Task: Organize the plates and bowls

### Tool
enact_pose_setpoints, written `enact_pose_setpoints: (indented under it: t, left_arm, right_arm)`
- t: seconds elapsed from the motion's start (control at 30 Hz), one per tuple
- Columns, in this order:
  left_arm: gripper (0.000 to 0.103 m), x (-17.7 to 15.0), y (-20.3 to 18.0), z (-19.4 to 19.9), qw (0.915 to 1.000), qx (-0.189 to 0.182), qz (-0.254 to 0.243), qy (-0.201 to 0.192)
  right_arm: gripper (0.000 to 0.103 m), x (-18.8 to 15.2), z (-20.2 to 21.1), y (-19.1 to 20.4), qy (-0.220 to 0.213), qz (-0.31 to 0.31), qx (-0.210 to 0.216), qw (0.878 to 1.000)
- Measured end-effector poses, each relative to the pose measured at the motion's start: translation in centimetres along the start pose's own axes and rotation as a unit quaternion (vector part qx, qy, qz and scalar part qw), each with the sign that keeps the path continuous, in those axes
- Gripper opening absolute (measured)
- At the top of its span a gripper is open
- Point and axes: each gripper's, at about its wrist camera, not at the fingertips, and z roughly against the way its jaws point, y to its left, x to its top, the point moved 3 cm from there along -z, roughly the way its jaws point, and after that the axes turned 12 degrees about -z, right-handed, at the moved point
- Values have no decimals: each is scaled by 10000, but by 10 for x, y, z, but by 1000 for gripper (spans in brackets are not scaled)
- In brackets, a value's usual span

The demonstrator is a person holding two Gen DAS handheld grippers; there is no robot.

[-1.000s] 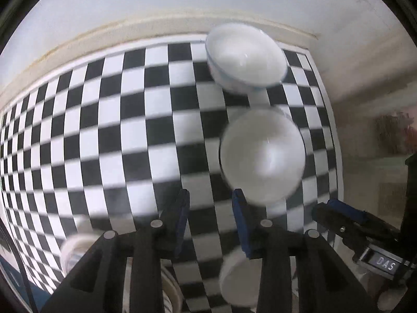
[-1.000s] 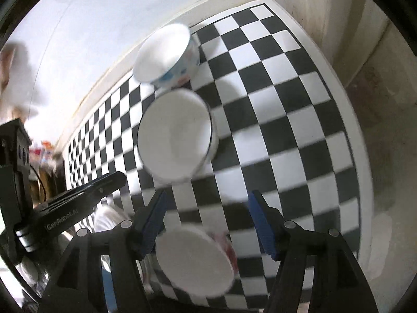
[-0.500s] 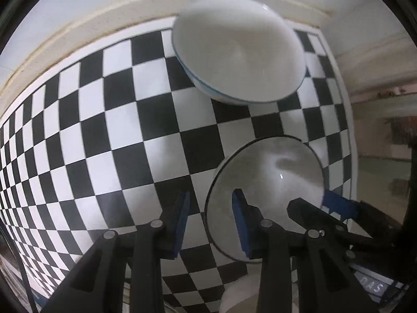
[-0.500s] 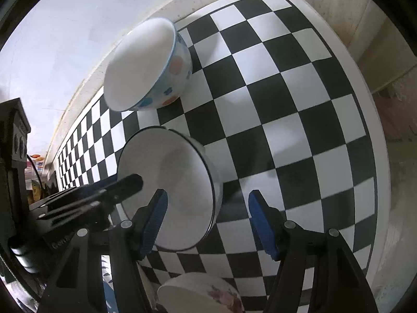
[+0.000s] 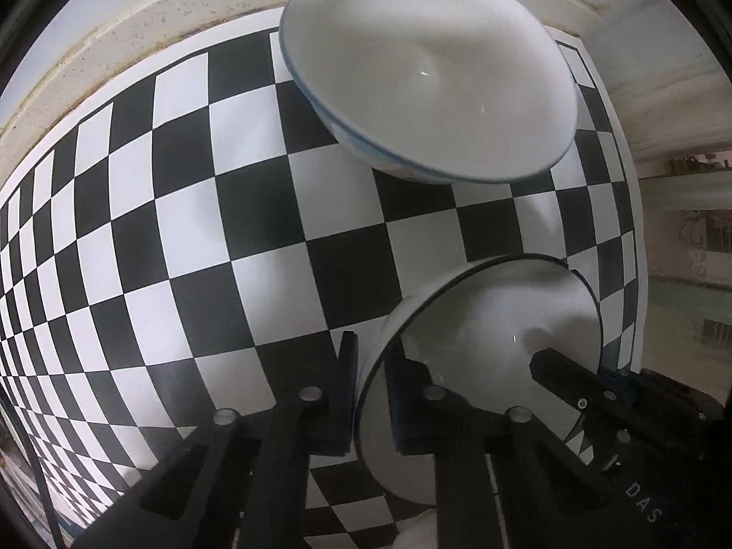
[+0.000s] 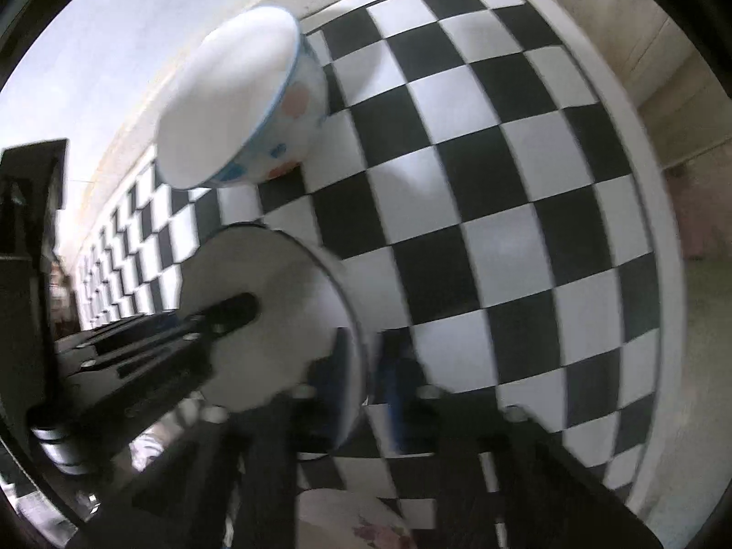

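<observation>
Both hand-held grippers point(image 5: 370, 393) point(image 6: 366, 379) pinch the empty black-rimmed bowl's point(image 5: 494, 320) rim.

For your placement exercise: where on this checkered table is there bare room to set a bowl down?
Bare checkered table lies left of both bowls, and more right of them toward the table's edge. It is crowded near the spotted bowl and the black-rimmed bowl, which both grippers' fingers pinch.

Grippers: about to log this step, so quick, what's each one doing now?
Left gripper: shut on the black-rimmed white bowl, at its rim.
Right gripper: shut on the same bowl's opposite rim.
</observation>
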Motion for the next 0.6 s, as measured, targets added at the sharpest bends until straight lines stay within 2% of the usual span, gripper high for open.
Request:
enact_pose_setpoints:
  t: [0.27,0.6]
  left_arm:
    - [9,3,-15,1,9999,99,-52,-50]
    - [9,-13,-34,40,9989,145,-214,-402]
  right_arm:
    - [7,-3,-2,1,11,-54,-199,9998]
    - [7,-31,25,2,-174,33,-175,9997]
